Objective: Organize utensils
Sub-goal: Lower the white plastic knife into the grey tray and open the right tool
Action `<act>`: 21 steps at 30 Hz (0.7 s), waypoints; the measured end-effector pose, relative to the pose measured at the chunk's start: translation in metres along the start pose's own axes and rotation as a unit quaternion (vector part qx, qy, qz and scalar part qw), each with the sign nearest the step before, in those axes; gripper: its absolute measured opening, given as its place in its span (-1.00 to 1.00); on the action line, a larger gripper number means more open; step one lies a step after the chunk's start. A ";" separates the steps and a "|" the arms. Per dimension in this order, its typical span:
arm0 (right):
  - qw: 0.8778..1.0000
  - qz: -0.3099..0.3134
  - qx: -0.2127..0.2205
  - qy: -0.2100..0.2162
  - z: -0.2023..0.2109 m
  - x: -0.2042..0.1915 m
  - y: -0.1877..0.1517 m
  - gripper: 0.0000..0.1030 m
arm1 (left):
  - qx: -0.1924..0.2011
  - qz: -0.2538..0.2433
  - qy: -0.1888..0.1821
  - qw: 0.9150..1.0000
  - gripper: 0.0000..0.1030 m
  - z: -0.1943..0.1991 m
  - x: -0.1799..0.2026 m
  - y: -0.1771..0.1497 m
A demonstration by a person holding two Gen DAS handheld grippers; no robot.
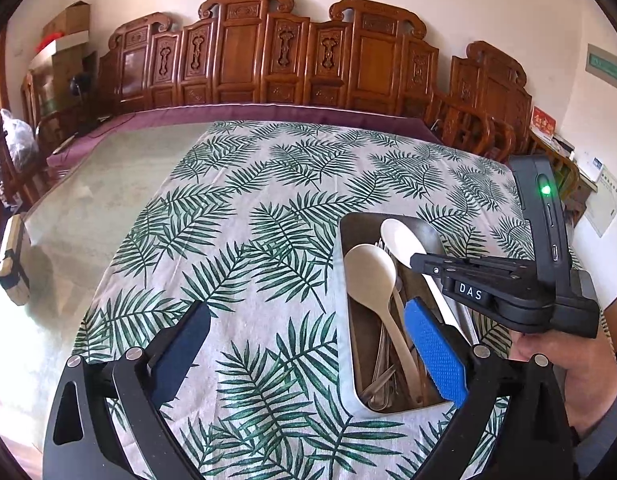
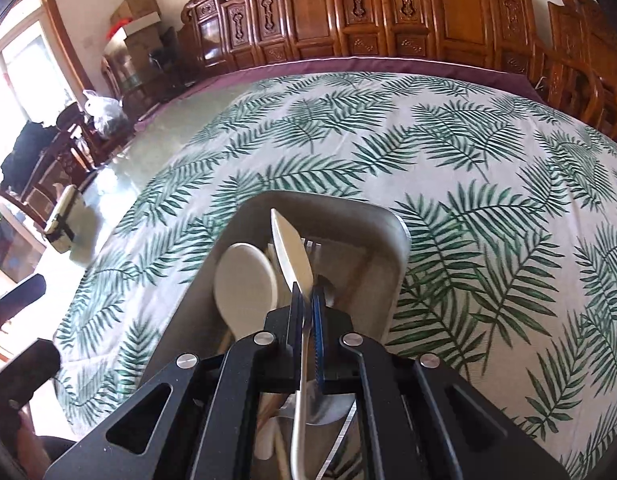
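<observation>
Right gripper (image 2: 307,300) clamped on pale, smooth spoon (image 2: 291,250) held edge-on over rounded metal tray (image 2: 392,240). Left gripper (image 1: 308,344) spread wide beside tray on leaf-print surface (image 1: 248,184). Beneath second matte spoon (image 1: 368,272), perhaps steel forks, largely hidden.

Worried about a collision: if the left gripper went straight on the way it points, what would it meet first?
Probably only the leaf-print tablecloth; the left gripper is open, with the metal tray just off to its right.
</observation>
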State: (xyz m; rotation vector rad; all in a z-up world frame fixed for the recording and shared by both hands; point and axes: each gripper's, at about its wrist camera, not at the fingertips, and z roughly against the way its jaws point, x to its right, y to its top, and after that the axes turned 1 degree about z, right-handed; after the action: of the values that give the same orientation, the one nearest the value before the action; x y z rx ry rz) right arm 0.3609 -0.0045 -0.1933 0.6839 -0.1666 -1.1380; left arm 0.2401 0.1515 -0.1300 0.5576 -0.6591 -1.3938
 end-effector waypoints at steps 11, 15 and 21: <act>1.000 0.004 -0.007 0.009 0.006 0.001 -0.011 -0.88 | -0.002 -0.005 0.000 1.000 0.82 -0.001 0.003 -0.001; 1.000 0.008 -0.009 0.021 0.011 -0.009 -0.018 -0.86 | -0.002 -0.006 -0.001 1.000 0.82 -0.001 0.004 -0.002; 0.999 0.026 0.002 0.021 0.022 -0.016 -0.020 -0.83 | -0.002 -0.009 -0.002 1.000 0.82 -0.001 0.005 -0.004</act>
State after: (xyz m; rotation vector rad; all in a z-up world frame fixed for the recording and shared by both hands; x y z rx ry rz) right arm 0.3279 -0.0045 -0.1841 0.7023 -0.1498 -1.0733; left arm 0.2384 0.1461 -0.1330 0.5581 -0.6554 -1.4137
